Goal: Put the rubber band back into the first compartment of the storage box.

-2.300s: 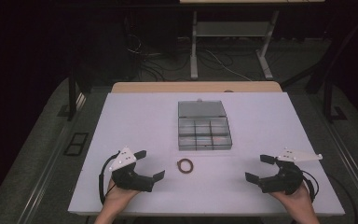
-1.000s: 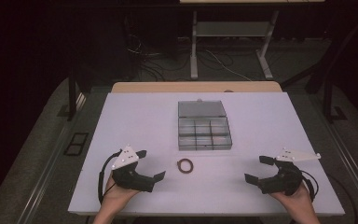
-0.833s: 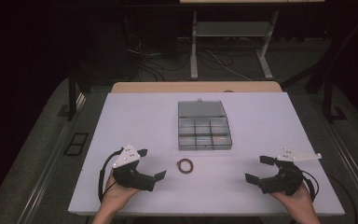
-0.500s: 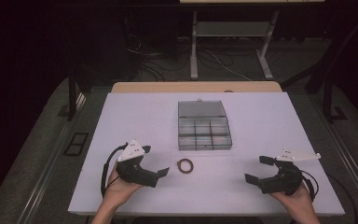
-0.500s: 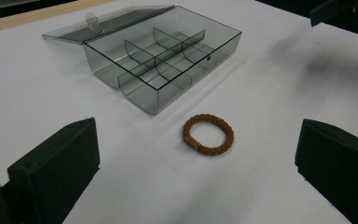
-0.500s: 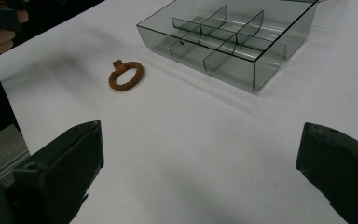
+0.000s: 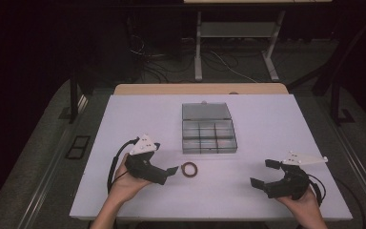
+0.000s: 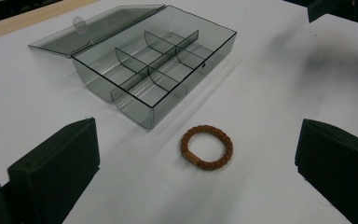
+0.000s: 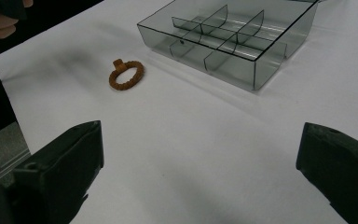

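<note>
Black two-jaw left claw (image 7: 167, 163), right claw (image 7: 263, 173); grey triangular top plates; black trailing cables.

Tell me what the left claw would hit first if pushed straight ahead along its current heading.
Most likely the brown braided bracelet, lying flat on the white table between the open left claw's jaws. Beyond it sits the clear compartment box, lid open.
</note>
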### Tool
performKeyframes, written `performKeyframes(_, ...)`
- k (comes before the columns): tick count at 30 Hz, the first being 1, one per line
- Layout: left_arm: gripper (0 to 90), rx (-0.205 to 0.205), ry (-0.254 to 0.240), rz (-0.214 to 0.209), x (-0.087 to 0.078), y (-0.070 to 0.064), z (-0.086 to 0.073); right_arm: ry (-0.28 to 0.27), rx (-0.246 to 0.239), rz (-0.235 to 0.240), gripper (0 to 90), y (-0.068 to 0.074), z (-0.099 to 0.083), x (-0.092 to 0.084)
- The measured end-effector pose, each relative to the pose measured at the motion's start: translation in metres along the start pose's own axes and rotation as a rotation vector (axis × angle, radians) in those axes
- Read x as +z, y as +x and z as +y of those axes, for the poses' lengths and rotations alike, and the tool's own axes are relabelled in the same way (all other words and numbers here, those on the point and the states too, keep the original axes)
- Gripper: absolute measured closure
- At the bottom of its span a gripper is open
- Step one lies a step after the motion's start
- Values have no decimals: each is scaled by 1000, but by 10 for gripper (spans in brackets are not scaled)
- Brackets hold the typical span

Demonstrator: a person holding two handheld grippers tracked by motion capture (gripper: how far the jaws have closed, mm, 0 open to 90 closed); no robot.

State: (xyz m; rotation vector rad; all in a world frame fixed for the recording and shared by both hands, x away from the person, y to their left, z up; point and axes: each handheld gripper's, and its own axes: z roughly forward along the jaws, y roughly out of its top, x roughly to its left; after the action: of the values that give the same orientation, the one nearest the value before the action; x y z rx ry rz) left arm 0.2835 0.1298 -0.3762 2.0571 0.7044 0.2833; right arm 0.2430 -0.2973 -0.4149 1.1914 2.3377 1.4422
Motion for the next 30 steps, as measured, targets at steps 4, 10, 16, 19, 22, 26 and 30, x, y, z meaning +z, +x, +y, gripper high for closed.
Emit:
performKeyframes(4,0,20,26,-13,5,0,7,-1,-5,-1,8,0,0,1)
performKeyframes(10,0,34,51,-25,12,0,12,1,-5,-1,8,0,0,1)
performKeyframes(16,0,51,75,-38,20,0,17,0,-11,-1,8,0,0,1)
performKeyframes(19,0,61,91,-49,24,0,19,3,-11,2,8,0,0,2)
performKeyframes(22,0,66,107,-57,30,-1,21,5,-14,4,8,1,0,2)
performKeyframes(26,0,91,135,-75,38,-1,23,10,-21,3,8,1,0,3)
performKeyframes(30,0,100,154,-85,42,-1,23,16,-22,4,8,2,0,4)
